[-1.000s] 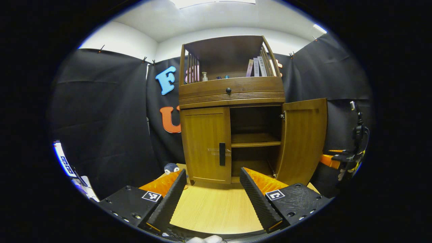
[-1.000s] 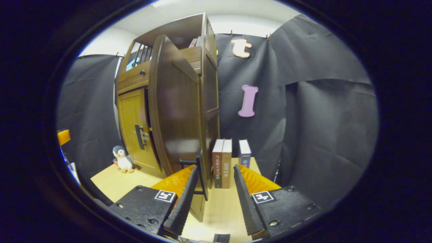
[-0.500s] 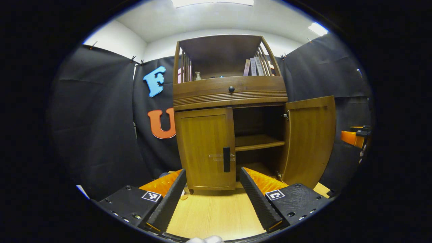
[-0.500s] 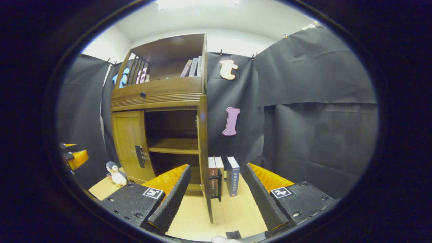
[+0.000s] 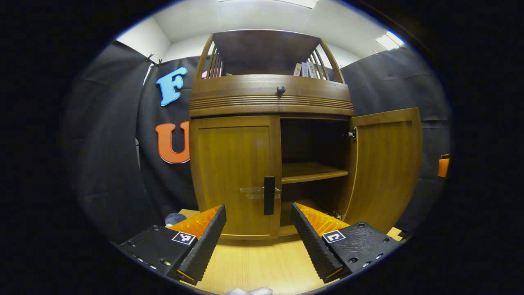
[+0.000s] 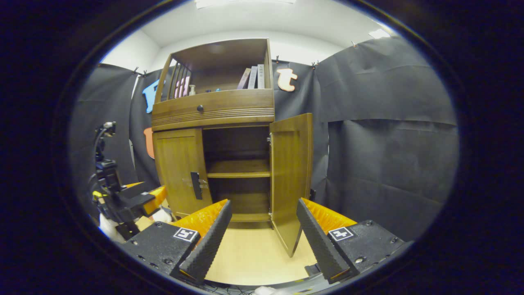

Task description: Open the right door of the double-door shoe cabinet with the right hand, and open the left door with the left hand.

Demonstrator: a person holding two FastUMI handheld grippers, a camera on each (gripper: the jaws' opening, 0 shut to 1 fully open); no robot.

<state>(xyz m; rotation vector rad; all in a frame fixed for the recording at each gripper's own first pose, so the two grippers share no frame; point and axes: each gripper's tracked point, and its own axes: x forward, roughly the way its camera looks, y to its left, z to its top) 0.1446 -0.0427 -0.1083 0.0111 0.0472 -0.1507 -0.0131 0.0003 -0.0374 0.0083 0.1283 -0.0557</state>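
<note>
With the brown wooden right door (image 5: 385, 168) swung open | both my grippers (image 5: 258, 229) (image 6: 264, 233) spread, empty | next: left one grasps closed left door's black bar handle (image 5: 269, 195).

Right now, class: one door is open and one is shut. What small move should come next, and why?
Probably ease the left gripper forward onto the handle of the left door. That door is shut, while the right door already stands open. The left gripper is open, empty and lined up just short of the handle; the right gripper is open and off its door.
</note>
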